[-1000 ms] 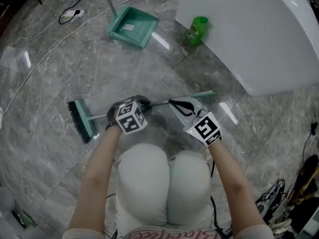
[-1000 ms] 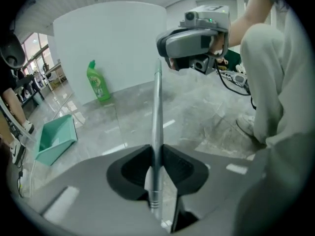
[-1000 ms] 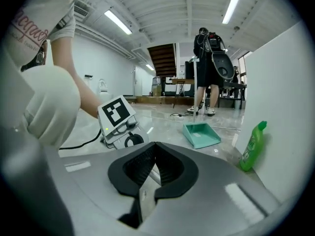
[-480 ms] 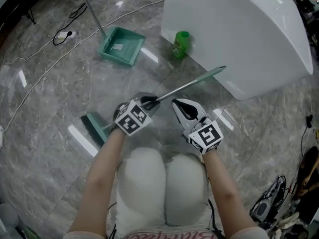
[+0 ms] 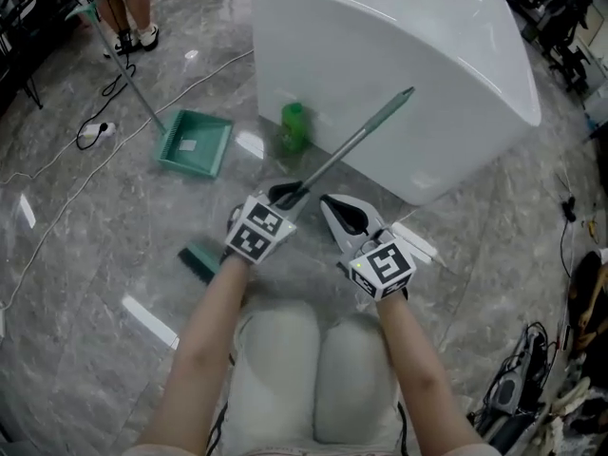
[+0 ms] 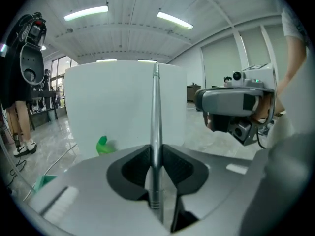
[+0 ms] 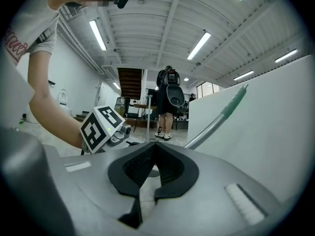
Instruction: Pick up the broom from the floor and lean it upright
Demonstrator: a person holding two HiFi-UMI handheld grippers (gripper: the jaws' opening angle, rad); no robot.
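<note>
- In front of the person, the white block (image 5: 399, 65) is the biggest thing in the head view. It is also the nearest upright face to lean something against, and it stands on the grey marble floor (image 5: 76, 255).
- Before the block's front face, the broom (image 5: 351, 145) is off the floor and tilted. Its green-tipped handle end points up across that face. Its brush head (image 5: 199, 262) hangs low on the side away from the block, and I cannot tell whether the bristles touch the floor.
- Left of the block's near corner, a green dustpan (image 5: 195, 143) lies flat with its own long handle slanting away.
- Short of the block, the left gripper (image 5: 285, 196) is clamped on the broom's metal shaft. Both pads press it, and the shaft runs straight up between them toward the block.
- Just beside it, no nearer the block, the right gripper (image 5: 332, 205) has its jaws drawn together on nothing and is clear of the shaft.
- At the block's foot, below the line of the handle, stands a green bottle (image 5: 294, 126).
- Step in hand, as I judge it: the pick-up is done and the broom is partway to upright.
- The next move calls for tipping the handle steeper and setting the brush head down near the block's foot. The handle top should then rest on the white face, clear of the bottle, before the grip lets go. The free gripper could steady the shaft.
</note>
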